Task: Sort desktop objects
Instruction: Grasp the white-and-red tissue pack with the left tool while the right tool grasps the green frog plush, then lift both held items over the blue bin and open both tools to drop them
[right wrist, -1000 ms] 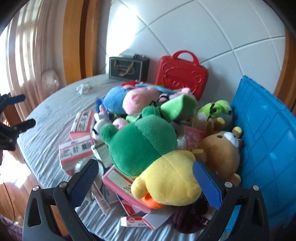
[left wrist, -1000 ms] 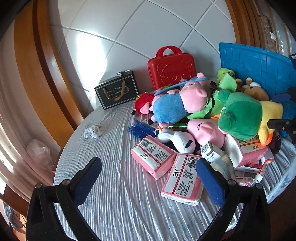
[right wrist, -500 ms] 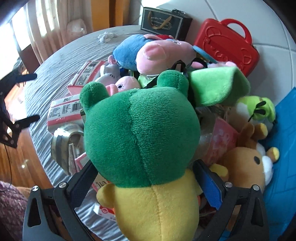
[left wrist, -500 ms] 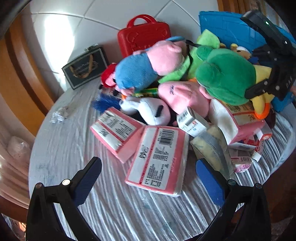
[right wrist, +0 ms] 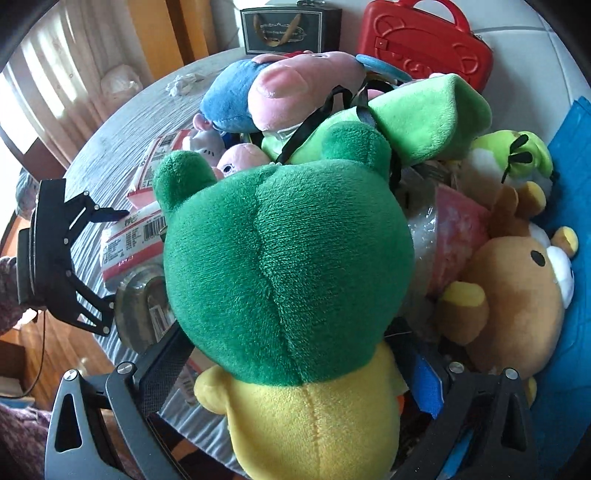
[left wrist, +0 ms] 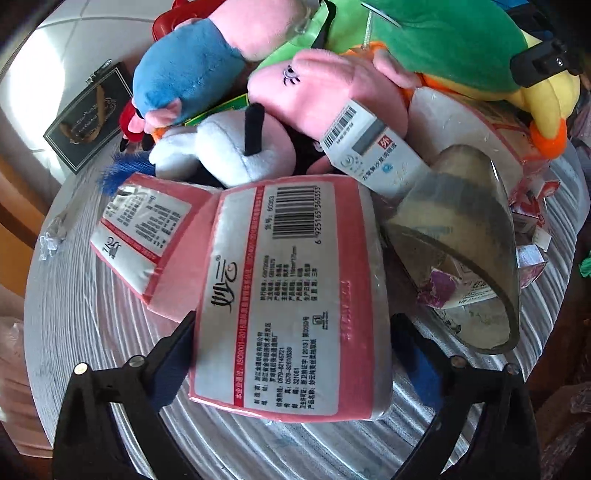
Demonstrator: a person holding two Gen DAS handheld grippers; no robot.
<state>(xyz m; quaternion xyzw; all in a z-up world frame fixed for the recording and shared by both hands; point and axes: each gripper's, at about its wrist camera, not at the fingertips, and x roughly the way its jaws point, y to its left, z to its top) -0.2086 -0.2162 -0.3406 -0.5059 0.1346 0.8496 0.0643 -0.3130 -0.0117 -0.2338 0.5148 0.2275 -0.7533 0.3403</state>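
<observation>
A pink tissue pack (left wrist: 295, 295) with a white barcode label lies flat on the grey tablecloth, lapping over a second pink tissue pack (left wrist: 147, 236). My left gripper (left wrist: 295, 354) points down over it, its jaws closing, with the pack's near end between the blue fingers (left wrist: 173, 354); no squeeze shows. In the right wrist view the left gripper (right wrist: 118, 258) straddles that pack. My right gripper (right wrist: 295, 373) stands wide over a green and yellow plush toy (right wrist: 288, 258), whose body fills the gap between the fingers.
Other plush toys are heaped behind: a blue and pink pig (right wrist: 273, 92), a brown bear (right wrist: 517, 280), a white dog (left wrist: 221, 147). A tape roll (left wrist: 461, 229) and small boxes lie right of the pack. A red case (right wrist: 424, 40), a black box (right wrist: 288, 29) and a blue crate (right wrist: 569, 258) stand around.
Both grippers have dropped toward the pile. The left one came down over the tissue pack, which now sits between its fingers. The right one came down over the green plush toy.
</observation>
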